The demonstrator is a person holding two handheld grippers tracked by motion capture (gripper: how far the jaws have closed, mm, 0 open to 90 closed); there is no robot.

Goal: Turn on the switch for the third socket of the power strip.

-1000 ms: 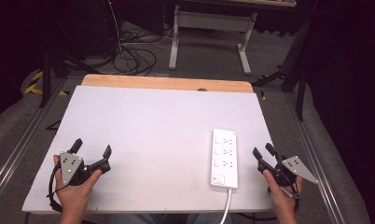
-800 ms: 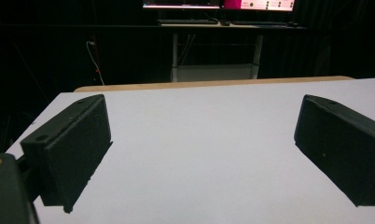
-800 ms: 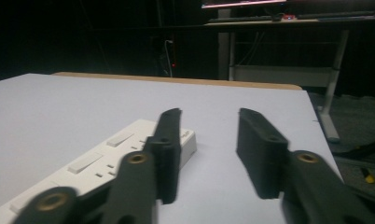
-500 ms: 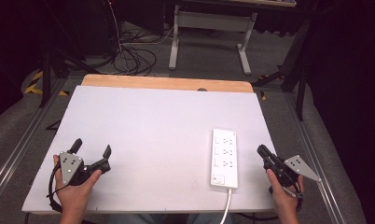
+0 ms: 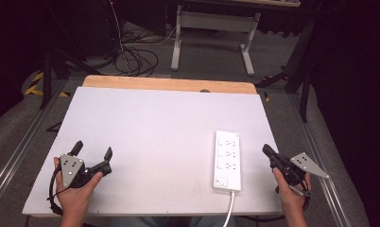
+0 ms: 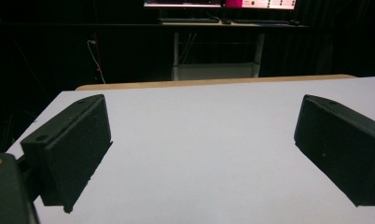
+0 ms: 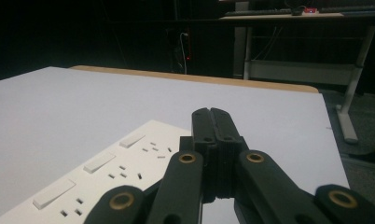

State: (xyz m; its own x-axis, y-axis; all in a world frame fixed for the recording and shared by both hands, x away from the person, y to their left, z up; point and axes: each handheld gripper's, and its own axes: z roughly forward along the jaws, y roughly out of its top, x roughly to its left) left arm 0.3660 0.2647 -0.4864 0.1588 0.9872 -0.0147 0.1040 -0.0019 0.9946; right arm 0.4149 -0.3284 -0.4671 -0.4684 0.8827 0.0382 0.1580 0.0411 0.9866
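- While the white power strip (image 5: pixel 227 161) lies flat on the table (image 5: pixel 155 123), nothing is plugged in yet.
- Right gripper (image 5: pixel 268 152), just beside it, is squeezed closed and empty.
- Left gripper (image 5: pixel 92 152) gapes wide, holding nothing, far off.

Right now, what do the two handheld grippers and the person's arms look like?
Both the left gripper and right gripper are black with two blocky jaws, brass-coloured pivot rings and a grey three-cornered plate with dark dots. A black cable loops from each. The forearms are bare; no sleeves or gloves.

The left gripper (image 6: pixel 199 154) is hovering with its jaws spread wide over the bare white table (image 6: pixel 204 121).
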